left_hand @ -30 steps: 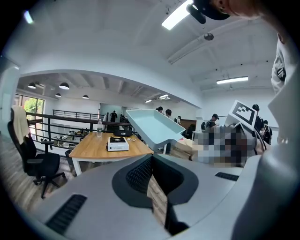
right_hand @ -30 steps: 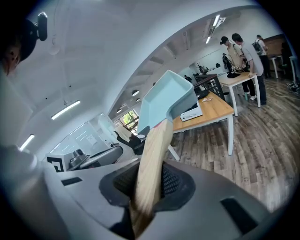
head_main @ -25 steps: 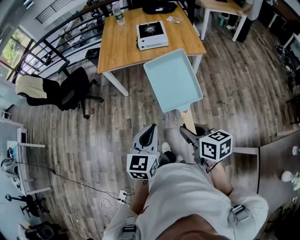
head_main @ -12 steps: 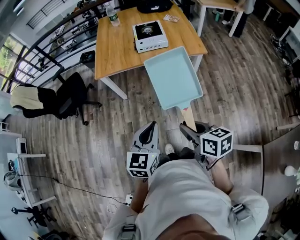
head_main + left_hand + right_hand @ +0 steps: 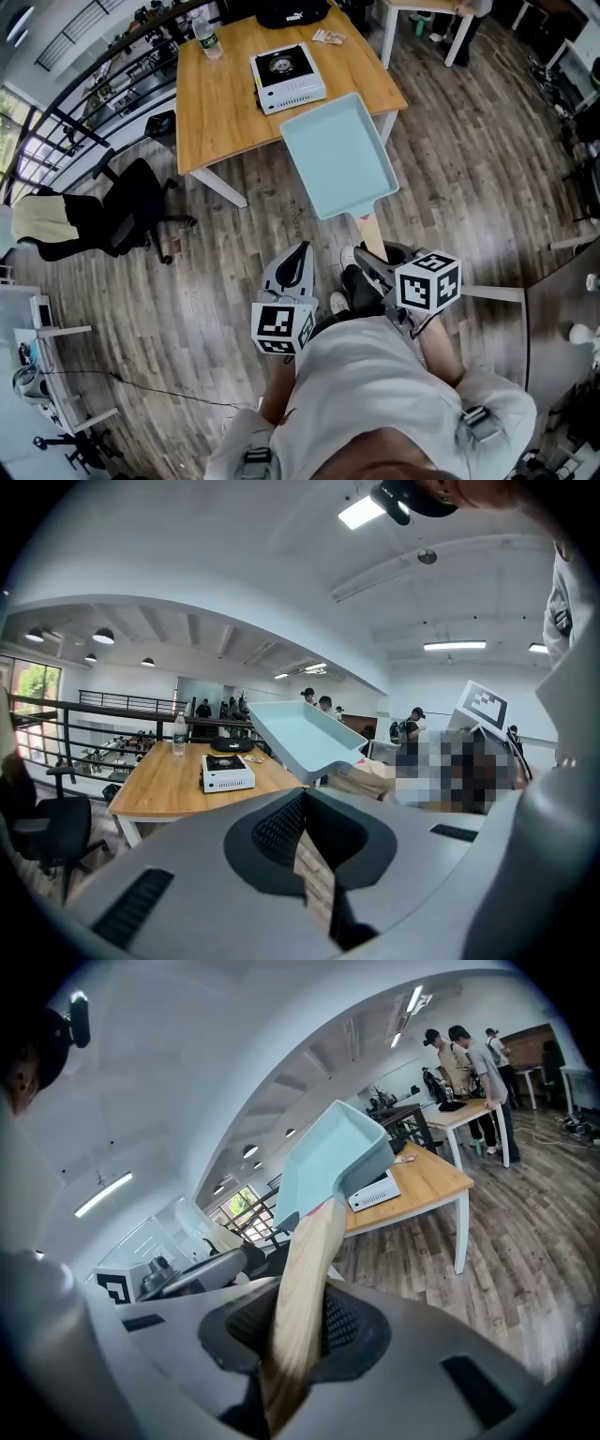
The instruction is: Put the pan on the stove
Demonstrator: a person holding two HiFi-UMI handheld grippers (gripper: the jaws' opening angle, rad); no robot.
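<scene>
Stove (image 5: 288, 78) has shifted left; right gripper view shows right claw (image 5: 302, 1312) clenching pan handle (image 5: 319, 1241); left claw (image 5: 305, 803) clenched empty.

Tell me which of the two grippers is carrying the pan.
The right gripper: its fingers clamp the wooden handle of the pale blue pan. The left gripper carries nothing.

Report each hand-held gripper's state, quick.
Left hand-held gripper: closed, empty.
Right hand-held gripper: closed on the wooden handle of the light blue pan.
</scene>
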